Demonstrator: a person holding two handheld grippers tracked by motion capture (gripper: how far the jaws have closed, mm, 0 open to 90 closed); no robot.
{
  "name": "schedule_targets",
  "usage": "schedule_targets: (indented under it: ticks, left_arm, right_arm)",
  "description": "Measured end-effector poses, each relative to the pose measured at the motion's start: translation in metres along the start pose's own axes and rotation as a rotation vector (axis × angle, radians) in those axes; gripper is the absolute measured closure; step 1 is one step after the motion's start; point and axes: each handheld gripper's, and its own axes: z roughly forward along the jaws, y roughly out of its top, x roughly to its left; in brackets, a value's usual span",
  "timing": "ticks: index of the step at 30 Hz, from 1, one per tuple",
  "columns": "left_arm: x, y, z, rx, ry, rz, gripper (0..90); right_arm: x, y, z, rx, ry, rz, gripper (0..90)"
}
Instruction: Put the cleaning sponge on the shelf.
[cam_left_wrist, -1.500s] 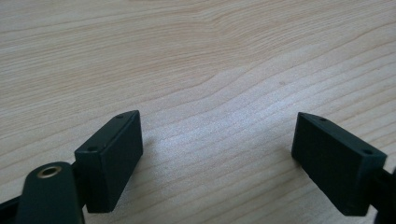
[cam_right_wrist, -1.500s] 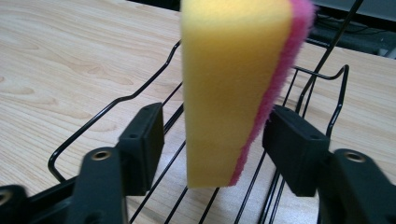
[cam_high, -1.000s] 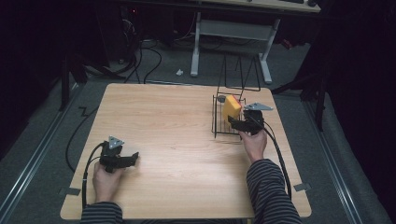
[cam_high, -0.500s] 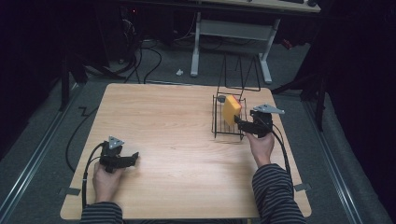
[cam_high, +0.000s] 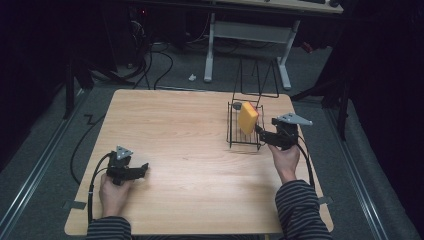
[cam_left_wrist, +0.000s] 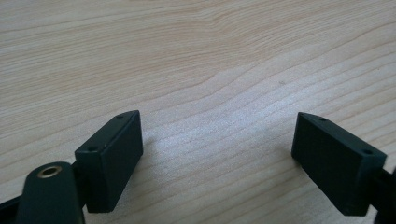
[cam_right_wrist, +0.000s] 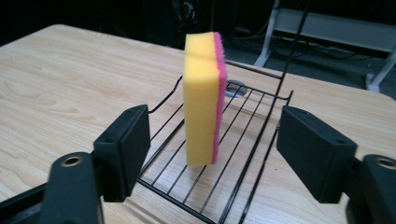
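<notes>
On one wire rack (cam_high: 235, 136) stands one sponge (cam_high: 247, 118) (yellow, pink-backed).

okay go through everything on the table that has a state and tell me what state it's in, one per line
Sponge: upright on its end on the wire rack, yellow foam with a pink side, not gripped.
Wire rack: flat on the table, holding the sponge.
Right tool: open, jaws apart just short of the sponge.
Left tool: open, jaws wide, holding nothing, low over bare table.
</notes>
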Motion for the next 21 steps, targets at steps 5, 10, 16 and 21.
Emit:
schedule_targets:
  ticks: [5,10,16,21]
  left_arm:
    - [0.000,0.000,0.000,0.000,0.000,0.000,17.0]
    - [0.000,0.000,0.000,0.000,0.000,0.000,17.0]
    - [0.000,0.000,0.000,0.002,-0.002,0.001,17.1]
    - [0.000,0.000,0.000,0.002,-0.002,0.001,17.1]
  right_arm:
    - [-0.007,-0.004,-0.008,0.014,-0.008,0.024,27.3]
    - [-0.009,-0.001,-0.022,-0.027,-0.002,0.031,28.7]
    - [-0.014,-0.005,-0.040,-0.056,-0.008,0.044,29.6]
    - [-0.019,-0.009,-0.052,-0.085,-0.007,0.075,30.5]
